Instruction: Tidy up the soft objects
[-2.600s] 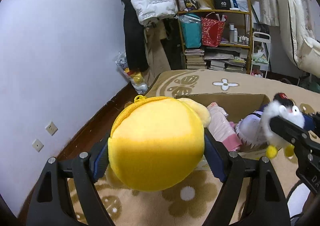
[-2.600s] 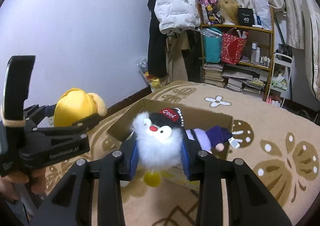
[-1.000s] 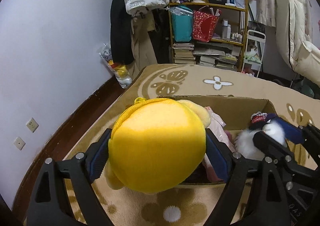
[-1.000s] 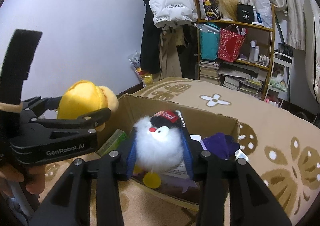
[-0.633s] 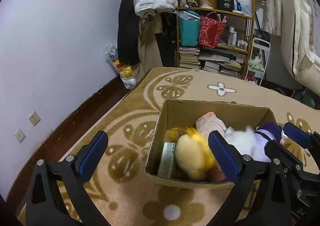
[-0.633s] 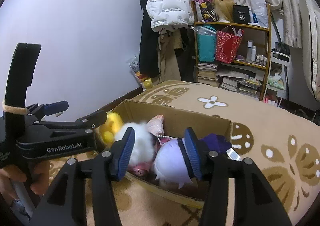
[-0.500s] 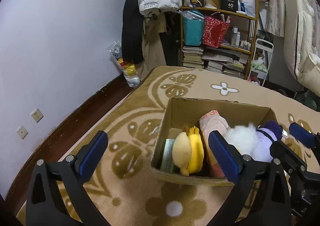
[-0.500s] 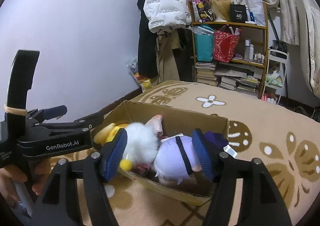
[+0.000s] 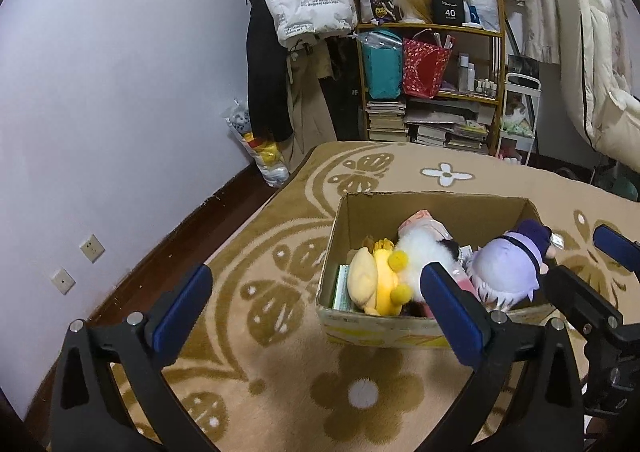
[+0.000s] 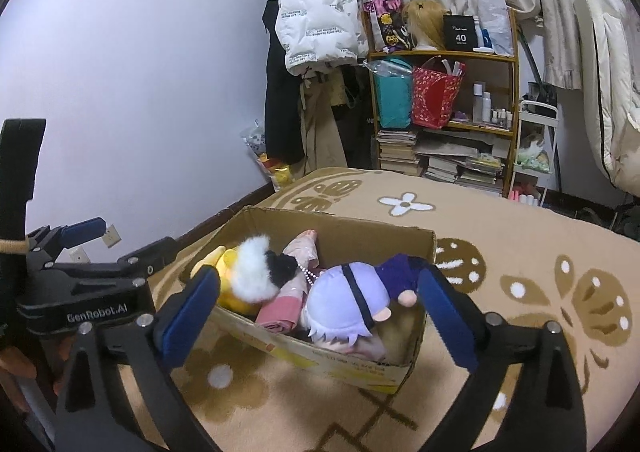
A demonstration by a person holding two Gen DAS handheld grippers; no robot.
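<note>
While both tilt down toward the cardboard box (image 9: 400, 326), left claw (image 9: 316, 306) and right claw (image 10: 320, 310) are opening, empty.

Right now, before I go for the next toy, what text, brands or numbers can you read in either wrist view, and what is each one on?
"GenRobot.AI": on the left gripper body, seen from the right wrist.
"40": on the black box on top of the shelf; the small line under it is too small to read.
White puffer jacket: printed lines, too blurred to read.
Cardboard box front wall: dark print, unreadable.
Book spines and bottles on the shelf: too small.
</note>
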